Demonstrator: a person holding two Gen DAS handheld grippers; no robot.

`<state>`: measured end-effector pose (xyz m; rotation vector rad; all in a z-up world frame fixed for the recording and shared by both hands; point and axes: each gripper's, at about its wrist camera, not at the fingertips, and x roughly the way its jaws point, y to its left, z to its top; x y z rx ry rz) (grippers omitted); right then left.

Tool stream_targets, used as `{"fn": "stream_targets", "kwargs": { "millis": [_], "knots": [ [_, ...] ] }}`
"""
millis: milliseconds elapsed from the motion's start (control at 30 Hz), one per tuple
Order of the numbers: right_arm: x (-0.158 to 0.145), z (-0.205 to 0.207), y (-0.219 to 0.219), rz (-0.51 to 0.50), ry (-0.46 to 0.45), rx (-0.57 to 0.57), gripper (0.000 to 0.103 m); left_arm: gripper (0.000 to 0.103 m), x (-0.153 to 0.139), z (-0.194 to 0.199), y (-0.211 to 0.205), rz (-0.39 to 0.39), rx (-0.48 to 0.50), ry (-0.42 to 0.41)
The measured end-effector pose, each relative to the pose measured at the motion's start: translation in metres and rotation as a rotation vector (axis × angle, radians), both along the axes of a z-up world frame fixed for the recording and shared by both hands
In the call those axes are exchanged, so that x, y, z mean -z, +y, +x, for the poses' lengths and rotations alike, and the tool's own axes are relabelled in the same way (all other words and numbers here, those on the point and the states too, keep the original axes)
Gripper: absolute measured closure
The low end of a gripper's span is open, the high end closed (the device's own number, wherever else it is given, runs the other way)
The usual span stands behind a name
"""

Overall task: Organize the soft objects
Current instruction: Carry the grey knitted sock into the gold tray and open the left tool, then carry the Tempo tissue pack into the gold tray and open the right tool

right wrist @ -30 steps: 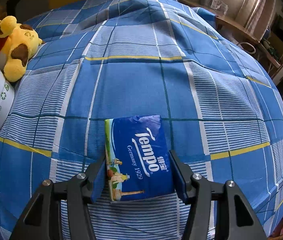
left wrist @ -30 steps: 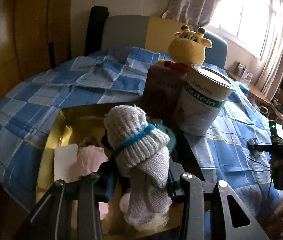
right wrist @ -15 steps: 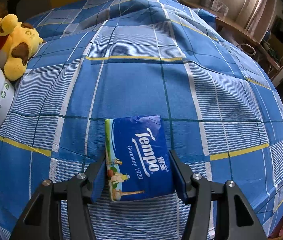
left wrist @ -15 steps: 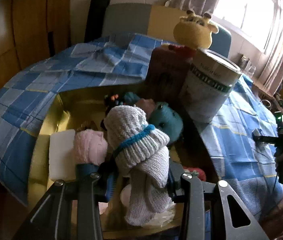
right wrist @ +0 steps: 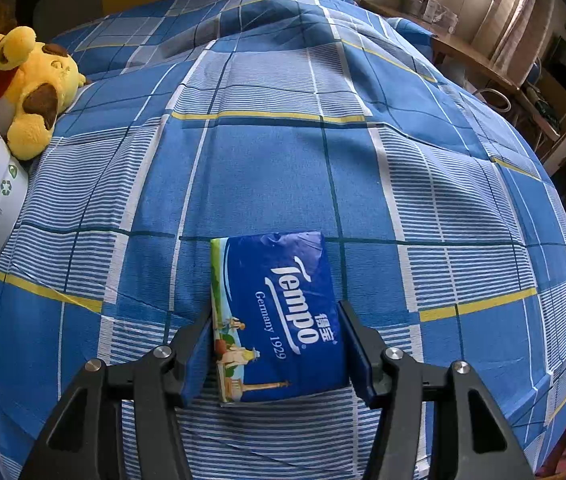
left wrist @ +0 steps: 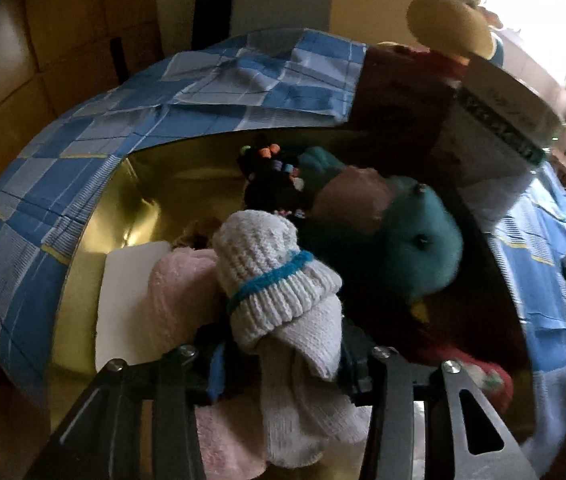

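A: So, what's the left gripper (left wrist: 283, 364) got?

B: Ribbed knit socks (left wrist: 283, 304), white with a teal band, rolled in a lump over the gold box (left wrist: 143, 184). Its jaws have just been opening, socks between them; whether the pads press, I can't tell.

A: And the right gripper (right wrist: 277, 354)?

B: Clamped on a flat, glossy blue tissue pack (right wrist: 279, 316) on the checked bedcover (right wrist: 275, 160).

Left hand-held gripper (left wrist: 283, 364), right hand-held gripper (right wrist: 275, 354), black arms, silver screws, blue pads

Home bedroom, blue checked bedspread (right wrist: 283, 160), yellow plush toy (right wrist: 31, 88), curtained window (left wrist: 563, 40)
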<state>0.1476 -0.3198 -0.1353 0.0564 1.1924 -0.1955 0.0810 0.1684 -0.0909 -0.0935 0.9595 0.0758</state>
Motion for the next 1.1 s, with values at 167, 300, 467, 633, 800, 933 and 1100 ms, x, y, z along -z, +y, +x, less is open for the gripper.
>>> {"fn": "stream_targets", "kwargs": {
  "millis": [167, 300, 467, 633, 800, 933, 1100],
  "knots": [
    [0.0, 0.0, 0.0, 0.0, 0.0, 0.001, 0.045, 0.042, -0.006, -0.005, 0.005, -0.014, -0.019, -0.031],
    [0.0, 0.0, 0.0, 0.001, 0.0, 0.001, 0.045, 0.032, -0.016, -0.015, 0.005, -0.005, -0.032, -0.063],
    [0.0, 0.0, -0.001, 0.001, 0.0, -0.001, 0.045, 0.029, -0.029, -0.028, 0.006, -0.008, -0.04, -0.097],
    [0.001, 0.0, -0.001, 0.005, 0.0, 0.006, 0.045, 0.024, -0.041, -0.039, 0.006, 0.004, -0.042, -0.136],
    [0.001, 0.0, -0.003, 0.012, 0.002, 0.02, 0.045, 0.024, -0.049, -0.045, 0.006, 0.001, -0.028, -0.159],
    [-0.001, 0.008, -0.008, 0.034, 0.029, 0.061, 0.049, 0.024, -0.05, -0.048, 0.007, -0.016, -0.01, -0.162],
    [-0.03, 0.041, -0.008, 0.054, 0.009, 0.137, 0.049, 0.024, -0.049, -0.05, 0.009, -0.043, 0.013, -0.165]
  ]
}}
